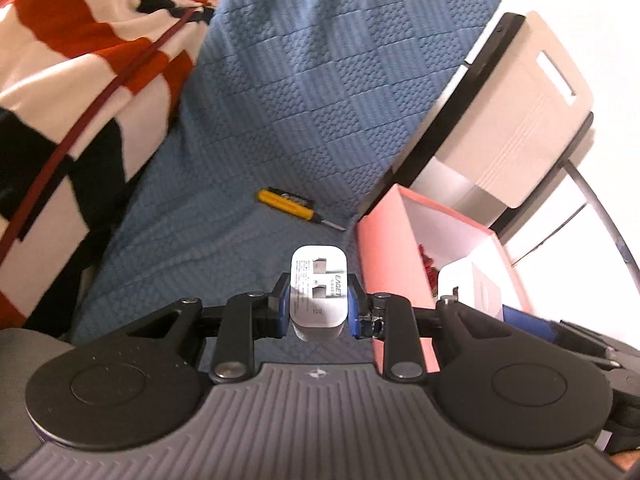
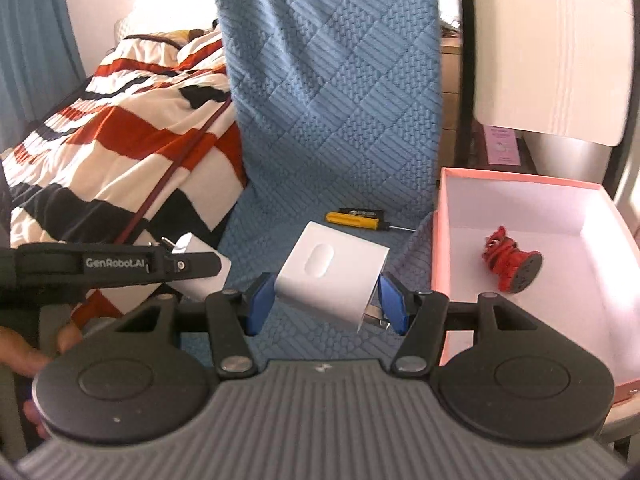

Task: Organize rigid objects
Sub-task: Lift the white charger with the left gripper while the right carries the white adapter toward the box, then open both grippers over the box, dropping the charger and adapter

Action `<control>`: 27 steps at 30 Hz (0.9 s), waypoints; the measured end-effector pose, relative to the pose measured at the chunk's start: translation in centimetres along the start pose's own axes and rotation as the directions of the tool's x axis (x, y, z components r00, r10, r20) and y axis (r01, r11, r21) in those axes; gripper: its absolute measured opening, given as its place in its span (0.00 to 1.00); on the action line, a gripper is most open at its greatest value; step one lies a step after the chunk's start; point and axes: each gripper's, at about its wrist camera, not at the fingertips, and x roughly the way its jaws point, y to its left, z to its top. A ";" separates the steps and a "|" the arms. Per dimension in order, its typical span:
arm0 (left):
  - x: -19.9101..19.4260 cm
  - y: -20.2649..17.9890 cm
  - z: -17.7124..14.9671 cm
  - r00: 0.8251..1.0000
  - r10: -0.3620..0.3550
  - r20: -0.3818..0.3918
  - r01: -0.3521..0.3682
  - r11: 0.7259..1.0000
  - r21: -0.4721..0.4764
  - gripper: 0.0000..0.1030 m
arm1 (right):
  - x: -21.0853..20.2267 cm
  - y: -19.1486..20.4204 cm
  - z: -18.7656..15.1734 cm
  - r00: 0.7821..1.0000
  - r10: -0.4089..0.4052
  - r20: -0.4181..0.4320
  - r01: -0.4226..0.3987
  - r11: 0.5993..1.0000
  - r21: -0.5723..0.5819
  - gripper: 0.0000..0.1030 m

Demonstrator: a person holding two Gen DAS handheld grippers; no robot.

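White EAGET plug adapter (image 1: 318,296) clamped between the blue pads of the left gripper (image 1: 318,300), prong face up, above the blue quilt (image 1: 300,100). Right gripper (image 2: 326,296) is closed on a bigger white charger block (image 2: 332,276), tilted, just left of the pink box (image 2: 436,248). Red spool (image 2: 510,260) lies inside the box. Yellow screwdriver (image 2: 354,219) lies on the quilt near the box; striped blanket (image 2: 120,140) far left.
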 end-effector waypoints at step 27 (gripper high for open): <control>4.3 -13.5 -1.0 0.986 -0.157 -0.057 0.164 0.977 0.136 0.30 | -6.2 -10.0 -1.6 0.981 -0.180 0.067 0.170 0.976 0.136 0.58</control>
